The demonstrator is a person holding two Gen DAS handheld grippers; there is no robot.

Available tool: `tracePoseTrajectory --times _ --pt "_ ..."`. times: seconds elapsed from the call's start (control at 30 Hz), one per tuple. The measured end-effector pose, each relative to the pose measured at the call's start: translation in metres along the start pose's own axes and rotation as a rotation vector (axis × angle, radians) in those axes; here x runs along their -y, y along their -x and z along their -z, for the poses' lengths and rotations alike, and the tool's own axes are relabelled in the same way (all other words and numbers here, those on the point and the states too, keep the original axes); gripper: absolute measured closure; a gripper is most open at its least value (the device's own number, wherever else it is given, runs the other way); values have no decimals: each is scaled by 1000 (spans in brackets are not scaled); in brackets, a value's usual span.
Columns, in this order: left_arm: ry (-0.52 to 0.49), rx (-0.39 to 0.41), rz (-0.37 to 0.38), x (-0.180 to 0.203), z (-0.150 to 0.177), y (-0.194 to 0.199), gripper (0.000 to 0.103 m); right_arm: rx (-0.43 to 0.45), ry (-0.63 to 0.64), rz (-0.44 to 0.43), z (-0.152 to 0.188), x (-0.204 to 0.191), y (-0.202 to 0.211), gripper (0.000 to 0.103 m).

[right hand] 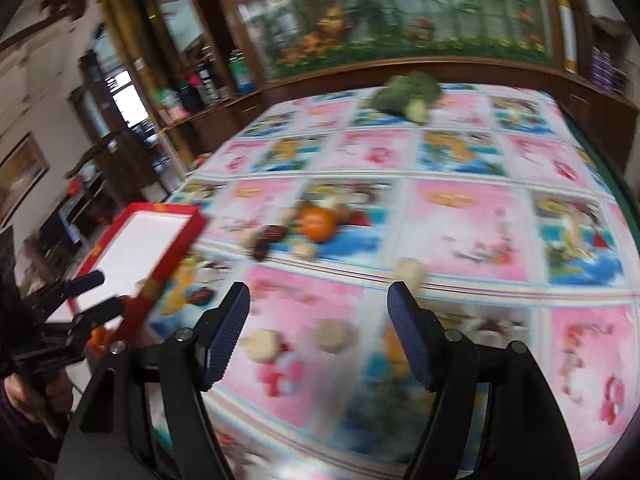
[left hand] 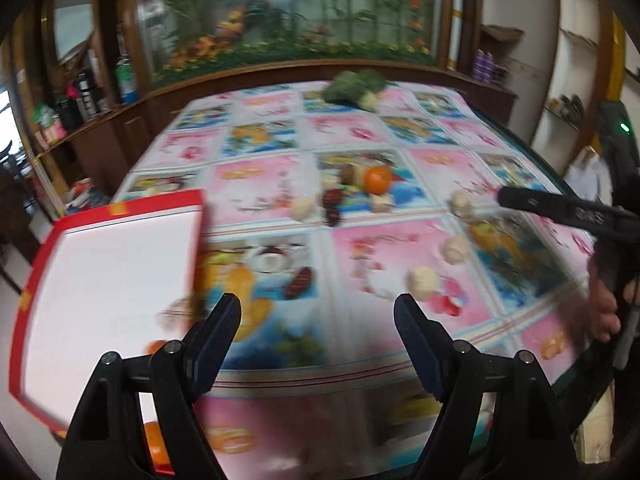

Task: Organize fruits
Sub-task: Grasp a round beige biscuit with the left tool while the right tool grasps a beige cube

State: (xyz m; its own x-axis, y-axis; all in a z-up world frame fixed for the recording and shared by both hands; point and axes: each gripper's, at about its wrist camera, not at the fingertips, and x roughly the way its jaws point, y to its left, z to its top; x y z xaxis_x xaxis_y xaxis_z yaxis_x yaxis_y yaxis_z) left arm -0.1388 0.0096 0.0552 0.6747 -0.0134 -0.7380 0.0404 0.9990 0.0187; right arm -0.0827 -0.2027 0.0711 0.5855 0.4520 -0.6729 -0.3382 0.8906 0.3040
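An orange [left hand: 378, 179] [right hand: 317, 222] sits mid-table among dark red dates [left hand: 331, 198] [right hand: 272, 234] and several pale round fruits [left hand: 423, 282] [right hand: 332, 335]. A red-rimmed white tray [left hand: 116, 264] [right hand: 140, 248] lies at the table's left edge. My left gripper [left hand: 318, 316] is open and empty above the near table edge; it also shows in the right wrist view [right hand: 94, 294]. My right gripper [right hand: 319, 300] is open and empty over the pale fruits; one of its fingers [left hand: 532, 202] shows at the right of the left wrist view.
A broccoli head [left hand: 354, 88] [right hand: 408, 94] lies at the table's far edge. The patterned tablecloth [left hand: 400, 240] covers the table. An orange object [left hand: 154, 440] lies below the tray. Wooden cabinets with bottles stand left and behind. Both views are motion-blurred.
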Motion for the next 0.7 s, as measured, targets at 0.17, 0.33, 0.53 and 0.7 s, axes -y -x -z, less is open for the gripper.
tracePoseTrajectory --times 0.17,0.33,0.53,0.7 --pt "-62 -49 25 36 -3 -21 24 -34 -17 77 -1 32 -4 31" --pt "-64 -97 37 53 -3 -37 24 -90 6 106 -5 30 -30 38" --pt "-47 -128 42 58 -4 -55 26 -169 25 142 -10 24 -62 63" --pt "-54 -146 80 67 -6 -63 40 -144 32 160 -7 24 -62 69"
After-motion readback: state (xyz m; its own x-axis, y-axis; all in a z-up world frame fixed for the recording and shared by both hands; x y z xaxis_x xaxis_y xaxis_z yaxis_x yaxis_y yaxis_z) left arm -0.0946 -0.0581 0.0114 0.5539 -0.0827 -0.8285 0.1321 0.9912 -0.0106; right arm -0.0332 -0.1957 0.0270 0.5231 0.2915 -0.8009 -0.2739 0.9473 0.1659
